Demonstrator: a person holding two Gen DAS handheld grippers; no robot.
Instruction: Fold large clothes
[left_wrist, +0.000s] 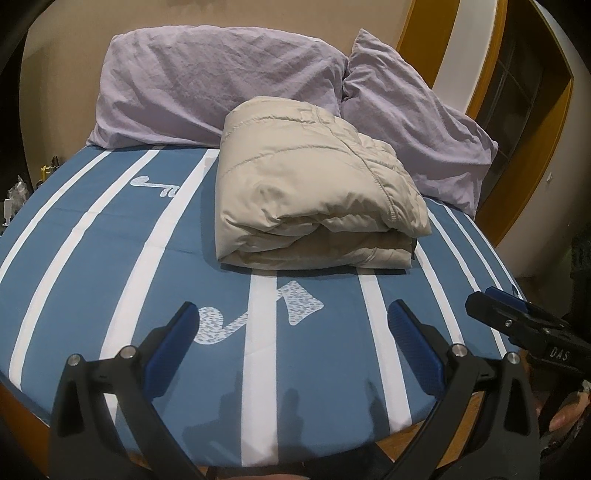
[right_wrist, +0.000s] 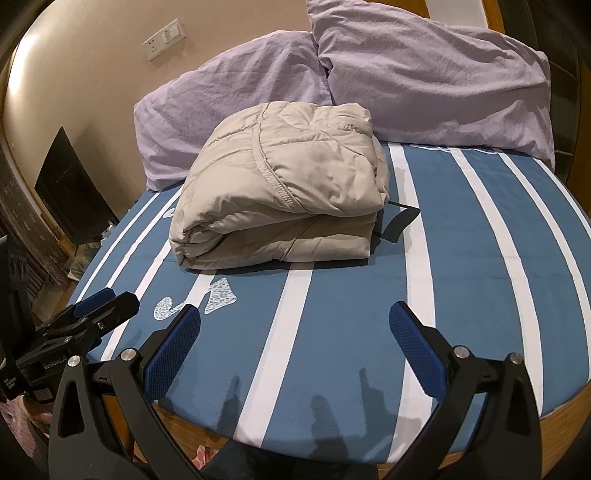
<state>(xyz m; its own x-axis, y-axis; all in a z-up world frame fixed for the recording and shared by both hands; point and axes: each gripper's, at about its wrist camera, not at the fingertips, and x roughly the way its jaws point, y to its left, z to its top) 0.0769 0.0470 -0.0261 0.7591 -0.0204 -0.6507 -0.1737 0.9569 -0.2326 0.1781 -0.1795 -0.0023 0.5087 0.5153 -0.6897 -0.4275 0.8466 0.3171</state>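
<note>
Left gripper (left_wrist: 291, 314): jaws spread wide, nothing between them, held over the near end of the bed. Blue ribbed pads (left_wrist: 413, 347) face inward, clear of any fabric.

Right gripper (right_wrist: 295, 314): likewise spread wide and empty, over the near end, just beside the left one.

Beyond both grippers, well apart from the fingertips: beige puffer jacket (left_wrist: 317, 188), folded into a thick bundle, lying on the blue sheet with white stripes (left_wrist: 92, 258). A dark strap or tag (right_wrist: 400, 218) sticks out at the bundle's right side.

Behind the jacket, two lilac pillows (left_wrist: 207, 85) lean against the wall, touching each other. Wall socket plate (right_wrist: 164, 38) above the left pillow.
</note>
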